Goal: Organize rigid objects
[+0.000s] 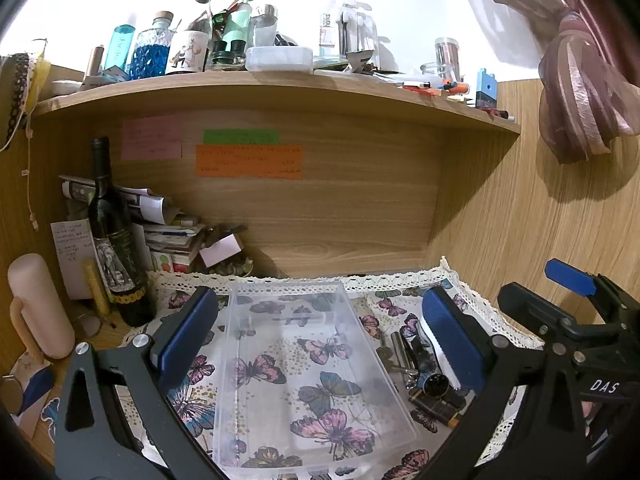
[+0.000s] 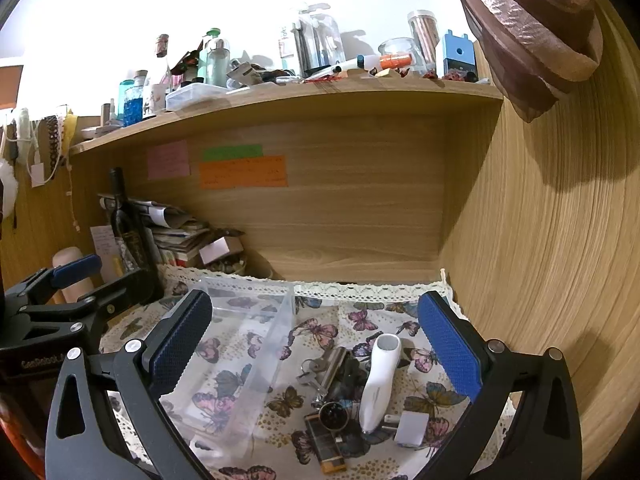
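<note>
Between right gripper [image 2: 316, 344] fingers: white remote [image 2: 378, 384].

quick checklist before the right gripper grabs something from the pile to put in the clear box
1. Right gripper open and holding nothing: ok.
2. Left gripper open, holding nothing: ok.
3. Clear plastic box holds nothing, top open: ok.
4. White handheld device lies on top of the pile, reachable: ok.
5. Keys, round black watch face and black-and-orange lighter lie apart from each other: not ok, they overlap.
6. Box steadied by left gripper: not ok, it straddles the box without touching.
</note>
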A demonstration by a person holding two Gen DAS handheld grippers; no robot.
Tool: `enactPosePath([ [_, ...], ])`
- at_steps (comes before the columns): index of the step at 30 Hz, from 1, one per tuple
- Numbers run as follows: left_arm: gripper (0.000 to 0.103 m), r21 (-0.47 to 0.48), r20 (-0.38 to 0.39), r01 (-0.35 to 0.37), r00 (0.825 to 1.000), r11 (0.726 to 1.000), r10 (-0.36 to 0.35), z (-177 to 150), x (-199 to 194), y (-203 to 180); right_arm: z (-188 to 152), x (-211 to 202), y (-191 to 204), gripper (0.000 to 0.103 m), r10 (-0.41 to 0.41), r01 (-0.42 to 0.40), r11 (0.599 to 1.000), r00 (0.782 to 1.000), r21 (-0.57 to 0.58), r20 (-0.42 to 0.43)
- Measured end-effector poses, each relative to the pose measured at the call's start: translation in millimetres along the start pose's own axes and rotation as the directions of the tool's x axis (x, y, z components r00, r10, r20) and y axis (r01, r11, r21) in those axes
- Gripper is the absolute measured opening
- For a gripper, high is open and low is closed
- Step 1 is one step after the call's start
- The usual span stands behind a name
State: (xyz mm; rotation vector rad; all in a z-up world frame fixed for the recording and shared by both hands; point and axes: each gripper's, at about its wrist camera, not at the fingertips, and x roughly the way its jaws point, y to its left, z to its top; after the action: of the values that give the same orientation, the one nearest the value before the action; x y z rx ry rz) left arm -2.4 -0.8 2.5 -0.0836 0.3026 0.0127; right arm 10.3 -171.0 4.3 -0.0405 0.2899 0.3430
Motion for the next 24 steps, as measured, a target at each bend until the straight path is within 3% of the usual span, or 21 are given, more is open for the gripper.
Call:
enactPosePath([
  [24,0.103,0.009,-0.002,0.003,1.0,1.0,-0.003,-0.9,0.7,-7.1,-2.8,0.7,-2.7,0.103,0.001,-0.001,1.0,1.0,0.006,0.002],
])
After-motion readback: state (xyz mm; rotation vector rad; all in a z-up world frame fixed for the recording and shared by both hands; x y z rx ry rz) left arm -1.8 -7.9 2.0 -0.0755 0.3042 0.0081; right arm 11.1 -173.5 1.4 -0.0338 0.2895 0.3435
